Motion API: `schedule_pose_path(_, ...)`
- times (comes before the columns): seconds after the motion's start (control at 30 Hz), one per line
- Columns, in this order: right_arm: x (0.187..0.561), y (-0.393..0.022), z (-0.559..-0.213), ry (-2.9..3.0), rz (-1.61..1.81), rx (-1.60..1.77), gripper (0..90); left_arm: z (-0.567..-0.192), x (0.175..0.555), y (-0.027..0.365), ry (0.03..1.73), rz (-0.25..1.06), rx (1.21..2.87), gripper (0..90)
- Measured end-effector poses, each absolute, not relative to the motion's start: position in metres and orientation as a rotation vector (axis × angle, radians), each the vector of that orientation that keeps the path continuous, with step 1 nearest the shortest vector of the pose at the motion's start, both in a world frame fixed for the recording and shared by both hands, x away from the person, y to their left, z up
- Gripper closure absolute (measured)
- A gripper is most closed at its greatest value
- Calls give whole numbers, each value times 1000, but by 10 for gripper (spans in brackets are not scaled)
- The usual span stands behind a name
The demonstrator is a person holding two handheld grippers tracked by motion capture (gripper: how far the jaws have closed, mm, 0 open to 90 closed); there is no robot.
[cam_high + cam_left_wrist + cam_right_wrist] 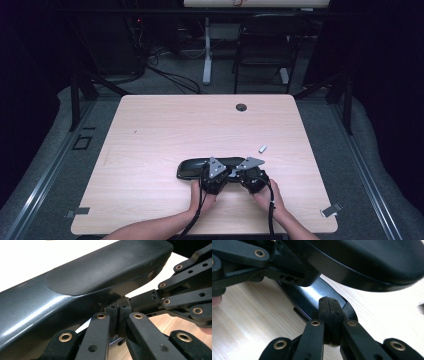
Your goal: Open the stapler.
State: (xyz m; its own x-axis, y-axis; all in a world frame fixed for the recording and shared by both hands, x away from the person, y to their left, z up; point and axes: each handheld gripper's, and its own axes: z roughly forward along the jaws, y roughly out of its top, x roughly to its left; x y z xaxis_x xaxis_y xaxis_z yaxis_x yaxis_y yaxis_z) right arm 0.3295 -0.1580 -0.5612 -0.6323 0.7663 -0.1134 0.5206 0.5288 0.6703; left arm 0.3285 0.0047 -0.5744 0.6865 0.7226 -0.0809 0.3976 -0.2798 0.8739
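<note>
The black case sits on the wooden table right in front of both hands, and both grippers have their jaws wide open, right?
Not quite: both grippers' jaws are shut, as each gripper view shows. The left gripper and right gripper have their pads pressed together. The black case does lie on the table before both hands.

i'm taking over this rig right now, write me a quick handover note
Left gripper: jaws shut, pads together, tips at the near edge of the black case. Whether they pinch a thin edge of it cannot be told.
Right gripper: jaws shut too, at the case's right end, close beside the left one.
Things: the case lies flat near the table's front middle, long side across. In the gripper views its top part stands apart from the lower shell, so it looks partly open. A small grey piece lies on the table behind the right gripper.
Done: both grippers brought to the case.
Left: probably finishing the lid; the small piece is untouched.
</note>
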Motion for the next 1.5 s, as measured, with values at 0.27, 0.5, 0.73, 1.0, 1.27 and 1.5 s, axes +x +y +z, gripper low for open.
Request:
schedule_pose_path(0.27, 329, -158, -561, 2374, 850, 1049, 900, -552, 327, 9, 734, 502, 1814, 900)
schedule_pose_path(0.5, 329, -157, -561, 2371, 848, 1046, 900, -537, 326, 11, 726, 507, 1805, 900)
schedule_pose_path(0.73, 330, -158, -561, 2376, 853, 1033, 900, -538, 326, 12, 740, 508, 1814, 900)
schedule_pose_path(1.0, 331, -158, -561, 2392, 843, 1017, 900, -533, 326, 16, 751, 501, 1799, 899)
schedule_pose_path(1.27, 332, -157, -560, 2401, 854, 1013, 900, -525, 326, 23, 763, 493, 1775, 898)
schedule_pose_path(1.5, 332, -158, -560, 2405, 840, 1010, 900, -519, 325, 29, 784, 492, 1746, 895)
